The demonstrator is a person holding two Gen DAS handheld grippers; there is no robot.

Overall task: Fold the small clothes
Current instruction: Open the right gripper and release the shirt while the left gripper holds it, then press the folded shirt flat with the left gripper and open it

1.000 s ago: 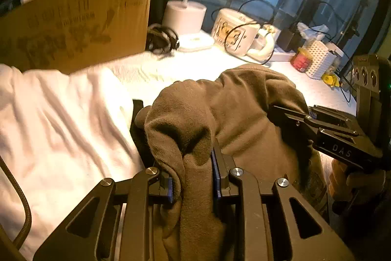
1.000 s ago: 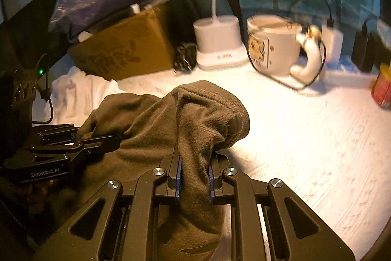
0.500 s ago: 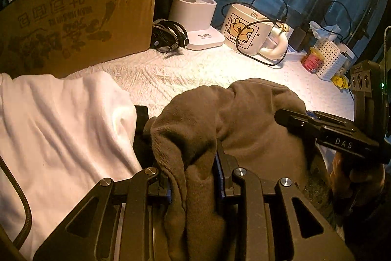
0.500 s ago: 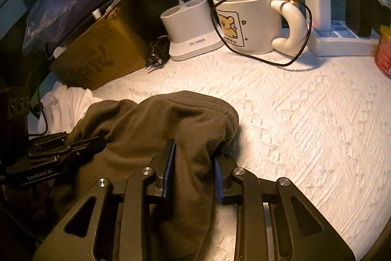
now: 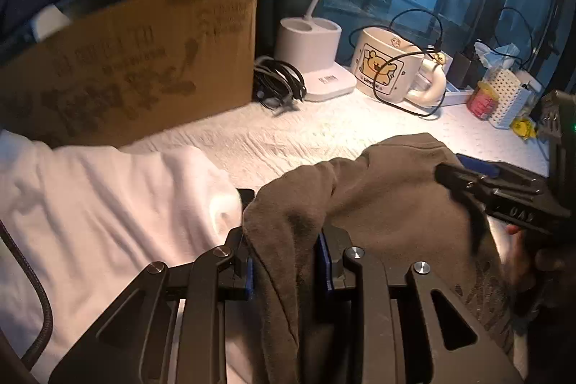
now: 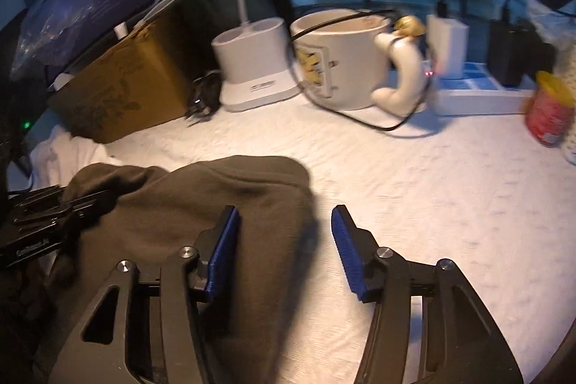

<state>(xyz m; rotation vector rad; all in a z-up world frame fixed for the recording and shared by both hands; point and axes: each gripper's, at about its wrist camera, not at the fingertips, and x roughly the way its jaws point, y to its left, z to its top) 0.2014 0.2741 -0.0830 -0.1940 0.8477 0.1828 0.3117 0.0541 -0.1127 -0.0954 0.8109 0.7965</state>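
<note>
A dark olive-brown garment (image 5: pixel 388 204) lies bunched on the white textured table cover (image 5: pixel 288 139). My left gripper (image 5: pixel 286 261) is shut on a fold of its near left edge. In the right wrist view the same garment (image 6: pixel 201 200) lies flat, and my right gripper (image 6: pixel 284 251) is open over its right edge, blue pads apart, with cloth lying between the jaws but not clamped. The right gripper also shows in the left wrist view (image 5: pixel 504 193) at the garment's right side. The left gripper shows at the left of the right wrist view (image 6: pixel 46 222).
A white garment (image 5: pixel 90 215) lies to the left of the brown one. At the back stand a cardboard box (image 5: pixel 122 67), a coiled black cable (image 5: pixel 277 85), a white lamp base (image 5: pixel 313 56), a bear mug (image 5: pixel 388 67), a power strip (image 6: pixel 478 92) and a red can (image 6: pixel 547 110).
My right gripper has opened and let go of the brown garment, which has dropped flat onto the table. My left gripper still holds its fold and has lowered with it.
</note>
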